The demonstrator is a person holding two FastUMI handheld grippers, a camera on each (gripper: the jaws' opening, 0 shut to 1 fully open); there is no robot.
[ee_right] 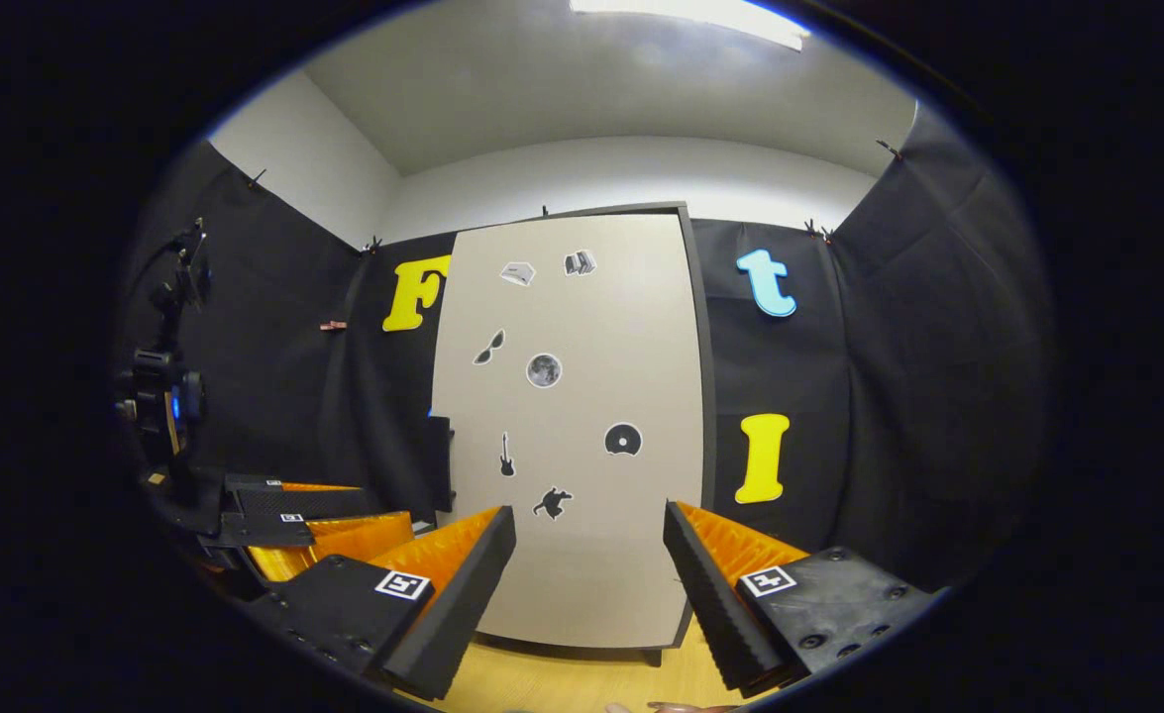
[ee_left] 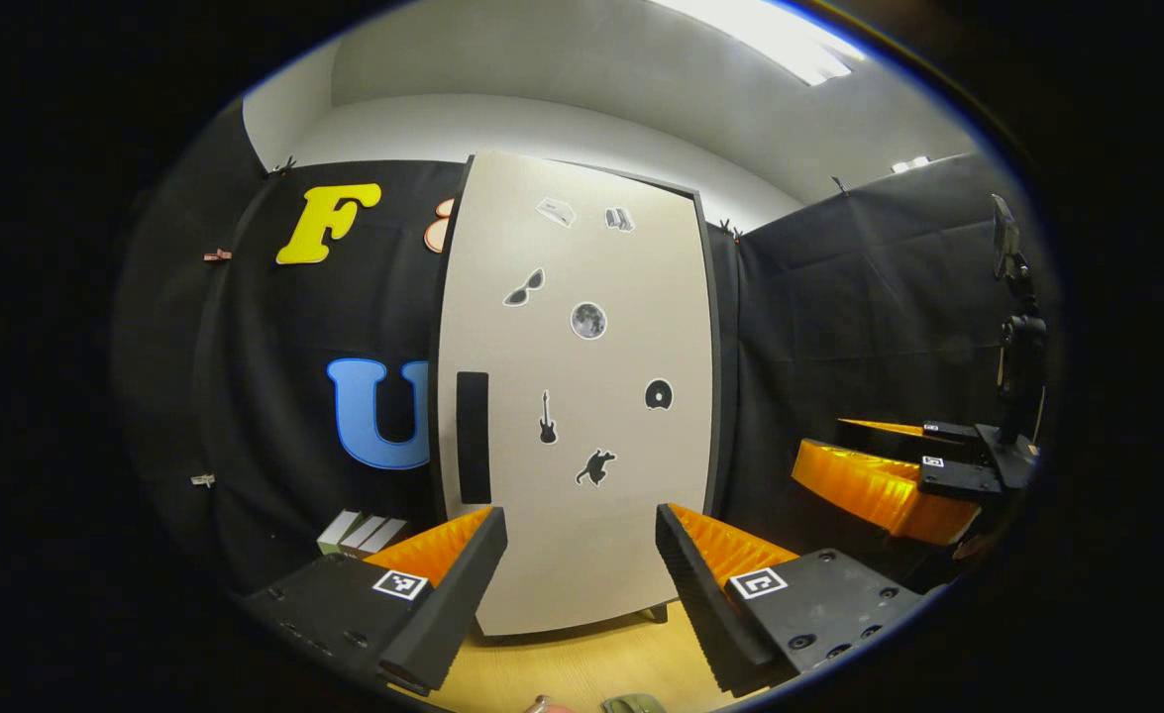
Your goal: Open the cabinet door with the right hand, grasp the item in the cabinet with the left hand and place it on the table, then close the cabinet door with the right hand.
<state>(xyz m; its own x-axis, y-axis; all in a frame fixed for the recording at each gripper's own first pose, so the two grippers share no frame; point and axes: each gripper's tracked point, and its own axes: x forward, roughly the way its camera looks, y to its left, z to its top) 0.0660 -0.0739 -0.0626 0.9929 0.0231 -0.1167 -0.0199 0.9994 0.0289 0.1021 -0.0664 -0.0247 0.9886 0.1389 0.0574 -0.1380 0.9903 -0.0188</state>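
Fingers of the left gripper we see spread wide w/ nothing between, facing the cabinet door, which is shut; its dark handle sits at the door's left edge. Right gripper shows at the far right, apart from the door. We can't see the item, presumably behind the door.

Right gripper view: own fingers also spread, empty, pointing at the closed door above the wooden table. Left gripper is at lower left.

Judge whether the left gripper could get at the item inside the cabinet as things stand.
Probably not. The cabinet door stands shut in front of the open left gripper, so the inside is hidden. The right gripper would first have to pull the dark handle.
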